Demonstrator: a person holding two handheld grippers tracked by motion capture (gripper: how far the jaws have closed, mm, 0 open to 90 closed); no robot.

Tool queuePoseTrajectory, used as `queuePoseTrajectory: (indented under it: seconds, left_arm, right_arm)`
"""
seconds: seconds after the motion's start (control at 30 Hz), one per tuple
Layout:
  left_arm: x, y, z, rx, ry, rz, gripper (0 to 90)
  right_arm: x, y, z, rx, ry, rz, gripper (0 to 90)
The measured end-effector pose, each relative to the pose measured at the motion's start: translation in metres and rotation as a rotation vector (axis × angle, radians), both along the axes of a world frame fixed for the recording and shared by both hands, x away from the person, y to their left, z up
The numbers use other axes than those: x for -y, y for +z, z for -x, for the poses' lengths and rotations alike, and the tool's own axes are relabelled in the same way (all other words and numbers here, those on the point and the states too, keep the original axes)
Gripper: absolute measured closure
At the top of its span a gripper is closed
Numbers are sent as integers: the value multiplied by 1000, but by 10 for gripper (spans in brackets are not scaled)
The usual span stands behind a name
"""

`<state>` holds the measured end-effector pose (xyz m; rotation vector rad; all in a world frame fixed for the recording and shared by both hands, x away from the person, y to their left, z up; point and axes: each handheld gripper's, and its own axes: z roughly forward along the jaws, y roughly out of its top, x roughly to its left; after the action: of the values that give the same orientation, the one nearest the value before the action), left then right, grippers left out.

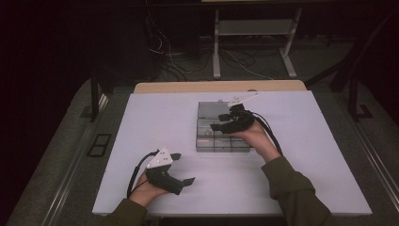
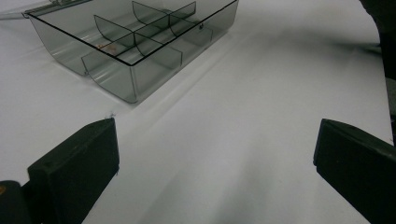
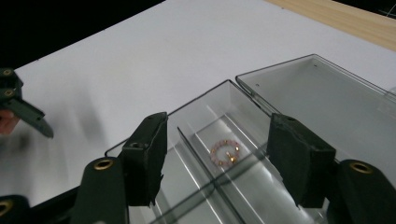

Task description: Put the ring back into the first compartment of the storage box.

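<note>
White table top (image 1: 155, 122) takes up most of the high view, with a strip of wooden edge (image 1: 221, 86) showing along its far side. Floor beyond is dark, with cables and the legs of a metal frame (image 1: 216, 47).

Clear plastic organiser box (image 1: 221, 128) sits on the table, right of centre and toward the far half. Lid is open and lies flat behind the tray, seen in the right gripper view as a shallow clear panel (image 3: 327, 98). The tray is split by clear dividers (image 2: 135, 35) into several compartments.

Person's sleeves come in from the bottom edge, one hand on each tool.

Right gripper (image 1: 225, 123) hangs over the box, jaws pointing left and down across the tray. Its own view (image 3: 217, 156) shows the jaws spread apart with nothing between them, just above the compartments.

Left gripper (image 1: 184, 169) rests low at the near-left part of the table, well apart from the box. Jaws spread wide, nothing held; its own view (image 2: 215, 158) has bare table between them and the box farther off.

Small bead bracelet (image 3: 225, 153), pinkish beads with gold-coloured bits, lies on the floor of one compartment, just beside a divider crossing. It sits below the gap of the right gripper's jaws, untouched. A faint pinkish mark (image 2: 105, 46) in a compartment in the left gripper view may be the same thing; can't tell.
</note>
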<state>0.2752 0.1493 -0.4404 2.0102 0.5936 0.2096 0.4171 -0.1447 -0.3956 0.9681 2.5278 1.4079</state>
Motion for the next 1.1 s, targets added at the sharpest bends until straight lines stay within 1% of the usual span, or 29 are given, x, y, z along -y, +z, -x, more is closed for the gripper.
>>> queuePoseTrajectory:
  seconds: [0.1, 0.2, 0.3, 0.5, 0.6, 0.67, 0.8, 0.9, 0.93, 1.1]
  left_arm:
    - [0, 0, 0, -3, 1, -2, 0]
    - [1, 0, 1, -2, 3, -1, 0]
    - [0, 0, 1, -1, 3, -6, 0]
    - [0, 0, 0, -2, 5, -7, 0]
    - [0, 0, 0, -5, 4, -9, 0]
    - [0, 0, 0, -6, 6, -4, 0]
    - [-1, 0, 1, -2, 5, -8, 0]
    - [-1, 0, 1, -1, 5, -10, 0]
    - [-1, 0, 1, -1, 4, -11, 0]
    - [-1, 0, 2, -2, 11, -8, 0]
  right_arm:
    - [10, 0, 6, 29, -15, -8, 338]
    - [20, 0, 12, 25, -13, -33, 305]
    - [29, 0, 20, 38, -18, -39, 289]
    - [48, 1, 36, 81, -33, -46, 257]
    - [58, 0, 45, 94, -48, -61, 245]
    - [63, -2, 50, 103, -59, -55, 230]
    - [73, -5, 61, 123, -87, -25, 202]
    - [80, -10, 70, 129, -104, -6, 199]
    - [82, -11, 73, 125, -108, 1, 194]
    - [95, -20, 90, 135, -114, 18, 190]
